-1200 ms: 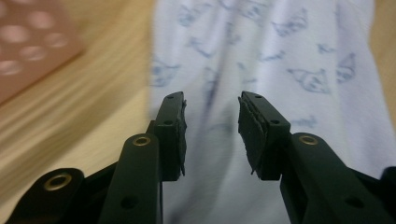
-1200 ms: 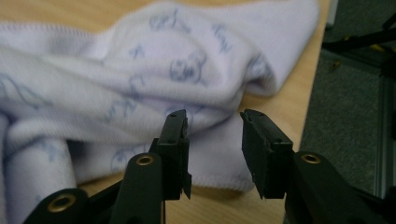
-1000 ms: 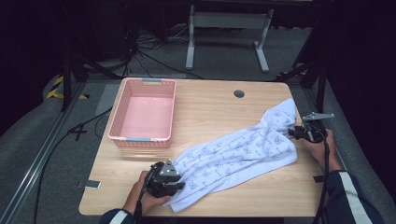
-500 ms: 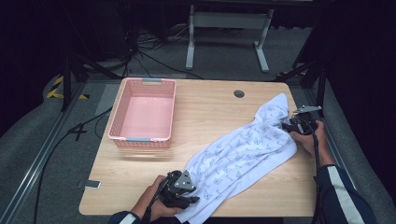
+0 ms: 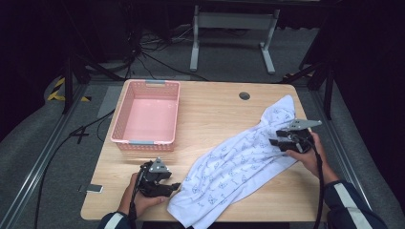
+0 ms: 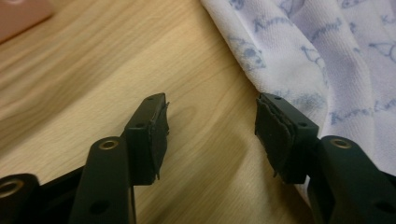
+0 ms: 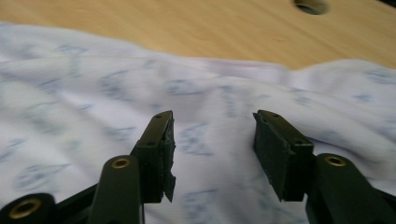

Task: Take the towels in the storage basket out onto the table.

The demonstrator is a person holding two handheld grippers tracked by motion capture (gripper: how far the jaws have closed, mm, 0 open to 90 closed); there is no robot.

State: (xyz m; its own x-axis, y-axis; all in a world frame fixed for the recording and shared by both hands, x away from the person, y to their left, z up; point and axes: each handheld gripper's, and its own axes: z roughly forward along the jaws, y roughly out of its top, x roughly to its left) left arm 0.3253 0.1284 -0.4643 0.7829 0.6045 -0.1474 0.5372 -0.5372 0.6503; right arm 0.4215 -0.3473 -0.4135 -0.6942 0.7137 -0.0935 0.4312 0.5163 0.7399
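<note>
**Two claws part over a printed cloth**

We hold a claw in each hand at a wooden worktop (image 5: pixel 215 109), and both stand apart with nothing pinched between them. Our left claw (image 6: pixel 211 128) sits near the front edge of the worktop, its jaws having just been opening; between them lies bare wood, and the jaw toward the cloth rests right at the cloth's hem. Seen from the high view, the left claw (image 5: pixel 174 187) points toward the near corner of the cloth, just beside it. Our right claw (image 7: pixel 214 142) hovers over the far half of the cloth, its jaws also having just been opening, with the fabric spread flat beneath them and no fold caught by the pads. In the high view the right claw (image 5: pixel 274 141) sits at the cloth's right side. The white cloth (image 5: pixel 239 167) with a pale blue print stretches slantwise across the right half of the worktop, one end near the front edge, the other toward the far right corner. A pink basket (image 5: pixel 125 125) stands on the left half, well apart from the cloth.
</note>
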